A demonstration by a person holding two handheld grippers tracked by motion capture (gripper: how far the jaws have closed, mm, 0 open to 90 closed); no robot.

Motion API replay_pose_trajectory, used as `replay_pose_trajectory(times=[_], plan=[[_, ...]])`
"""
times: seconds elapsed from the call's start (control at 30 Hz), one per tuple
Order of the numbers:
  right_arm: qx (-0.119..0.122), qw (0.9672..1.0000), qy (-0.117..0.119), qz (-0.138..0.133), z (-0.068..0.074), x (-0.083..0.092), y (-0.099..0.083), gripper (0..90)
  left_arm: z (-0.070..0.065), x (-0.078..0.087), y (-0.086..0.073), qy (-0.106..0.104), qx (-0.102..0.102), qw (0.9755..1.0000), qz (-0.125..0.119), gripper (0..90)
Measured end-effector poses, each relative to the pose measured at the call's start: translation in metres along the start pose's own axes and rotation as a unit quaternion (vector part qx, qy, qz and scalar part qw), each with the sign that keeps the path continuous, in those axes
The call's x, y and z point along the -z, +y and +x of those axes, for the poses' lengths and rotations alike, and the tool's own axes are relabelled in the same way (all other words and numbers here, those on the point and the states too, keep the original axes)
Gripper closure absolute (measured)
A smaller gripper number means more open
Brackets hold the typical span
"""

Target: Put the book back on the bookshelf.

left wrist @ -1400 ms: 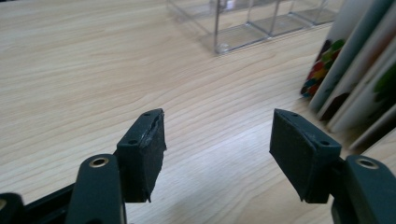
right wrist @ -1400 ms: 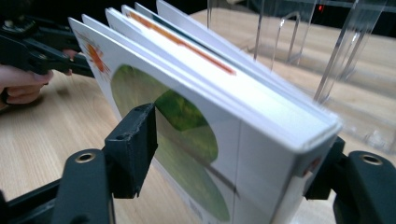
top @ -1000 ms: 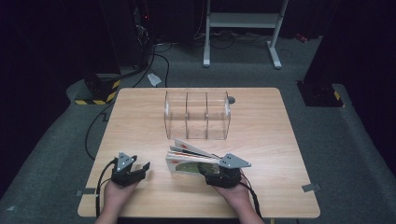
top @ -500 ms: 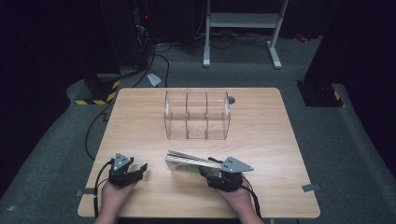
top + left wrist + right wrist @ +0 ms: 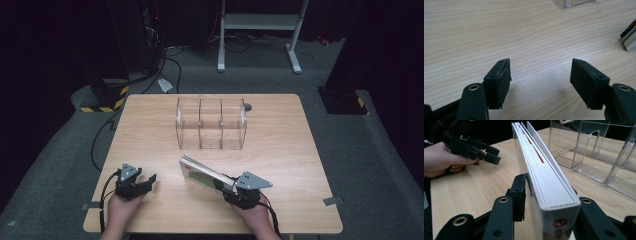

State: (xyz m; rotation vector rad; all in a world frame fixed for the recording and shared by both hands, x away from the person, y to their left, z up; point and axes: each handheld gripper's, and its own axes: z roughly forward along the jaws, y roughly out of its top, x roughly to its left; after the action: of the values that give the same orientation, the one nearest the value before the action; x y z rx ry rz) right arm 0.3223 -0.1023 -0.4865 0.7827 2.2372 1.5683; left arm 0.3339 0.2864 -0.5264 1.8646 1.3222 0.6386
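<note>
Vs 1 s ago: the book (image 5: 205,174) no longer lies fanned open w/ covers splayed; it now stands on edge on the desk (image 5: 150,125) as one closed block, pages together. Right gripper (image 5: 227,186) jaws have just been closing, book between them. Left side looks unchanged.

Pose: right hand (image 5: 255,217) comes in from the near desk edge, gripper pointing away and to the left, level w/ the desk top. Left hand (image 5: 122,210) rests at the near-left corner, left gripper (image 5: 148,180) pointing right, low over the wood.

Right gripper view: both black jaws flank the book (image 5: 544,175) at its spine end, one each side, pads against the covers – clamped on it. Book runs out ahead of the jaws toward the clear divided box (image 5: 599,155), which sits just beyond to the right.

Left gripper (image 5: 540,75): jaws apart, bare desk between them, nothing held. Book's corner (image 5: 630,37) shows off to its right, well apart.

In the high view the clear divided box (image 5: 211,123) stands mid-desk, behind the book, not touching it.
</note>
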Motion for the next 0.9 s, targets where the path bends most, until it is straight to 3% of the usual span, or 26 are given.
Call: replay_pose_trajectory(times=[0.17,0.27,0.47,0.67,0.9], plan=[[0.001,1.0,-0.001,-0.001,0.003,0.001,0.0,67.6,0.001,-0.001,0.001,0.001,-0.004,1.0,0.001,33.2],[0.001,1.0,-0.002,-0.005,0.005,0.002,0.0,74.4,0.0,-0.003,0.002,0.003,-0.003,1.0,0.001,33.2],[0.0,0.9998,-0.021,-0.005,0.009,0.004,0.001,75.2,-0.002,-0.005,0.004,0.002,-0.011,0.9999,0.005,33.3],[0.004,0.9979,-0.064,-0.011,0.013,0.013,0.004,75.5,0.0,-0.007,0.006,0.001,-0.012,0.9999,0.005,33.7],[-0.021,0.9907,-0.133,-0.021,0.001,0.035,-0.003,75.5,0.0,-0.014,0.01,0.007,-0.017,0.9997,0.015,32.8]])
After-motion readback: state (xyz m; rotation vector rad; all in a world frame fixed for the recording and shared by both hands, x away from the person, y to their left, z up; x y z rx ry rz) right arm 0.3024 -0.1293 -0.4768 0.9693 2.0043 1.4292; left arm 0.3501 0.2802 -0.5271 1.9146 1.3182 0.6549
